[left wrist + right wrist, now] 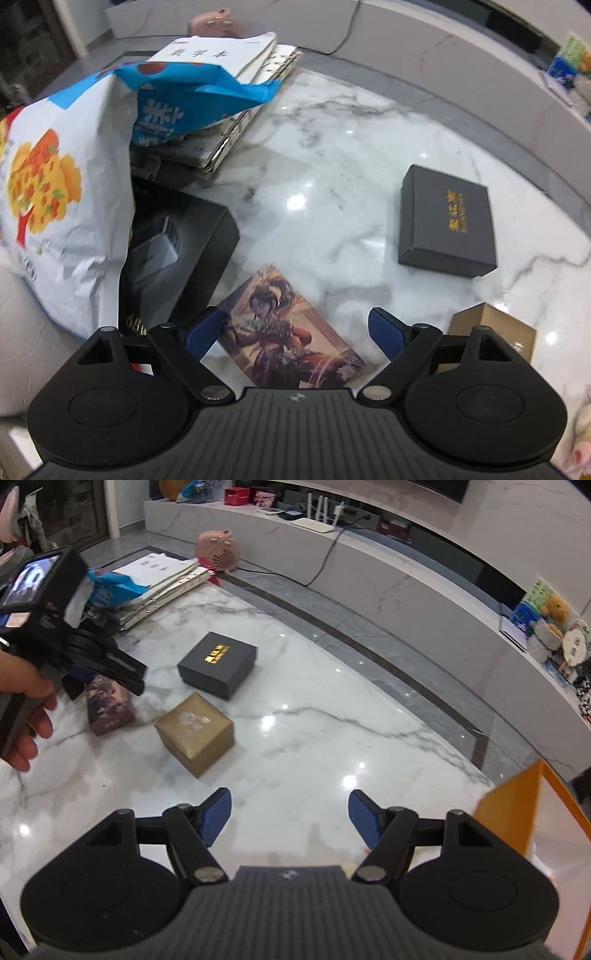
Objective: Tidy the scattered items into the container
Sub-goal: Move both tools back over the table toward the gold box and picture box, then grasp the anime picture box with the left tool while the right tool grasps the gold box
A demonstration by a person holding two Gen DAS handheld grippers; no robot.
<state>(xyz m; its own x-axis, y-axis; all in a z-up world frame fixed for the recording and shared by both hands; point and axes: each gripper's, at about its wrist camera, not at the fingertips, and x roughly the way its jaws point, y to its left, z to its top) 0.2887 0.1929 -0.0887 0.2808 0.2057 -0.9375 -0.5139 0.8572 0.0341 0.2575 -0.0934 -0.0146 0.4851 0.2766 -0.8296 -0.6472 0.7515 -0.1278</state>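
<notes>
Illustrated box point(288, 332) lying flat on the marble counter point(332, 184), between the spread blue fingertips point(207, 328) of the left claw point(295, 328), pads clear of both its long sides, nothing gripped. In the right wrist view the same box point(109, 705) sits near the counter's left edge, partly under the left claw point(122, 672), with a person's hand point(26, 716) wrapped round that tool's handle. Just beside it toward the counter's middle, a gold-brown box point(195, 731), seen at the lower right in the left wrist view point(495, 332); apart from both, farther in, a dark grey box with gold lettering point(218, 664), also clear in the left view point(447, 221). Against the illustrated box's left, a black box point(184, 258) with a white charger pictured on it, half covered by a large white and blue bag point(66, 192) printed with orange food. Behind these, toward the counter's far left corner, a stack of papers and booklets point(236, 110). Right claw point(290, 819) released, hanging empty above bare marble near the counter's near edge. At the near right corner, an orange-rimmed container point(535, 808), only partly in view, contents not visible. Beyond the counter, a pink heater point(218, 550) on the floor.
</notes>
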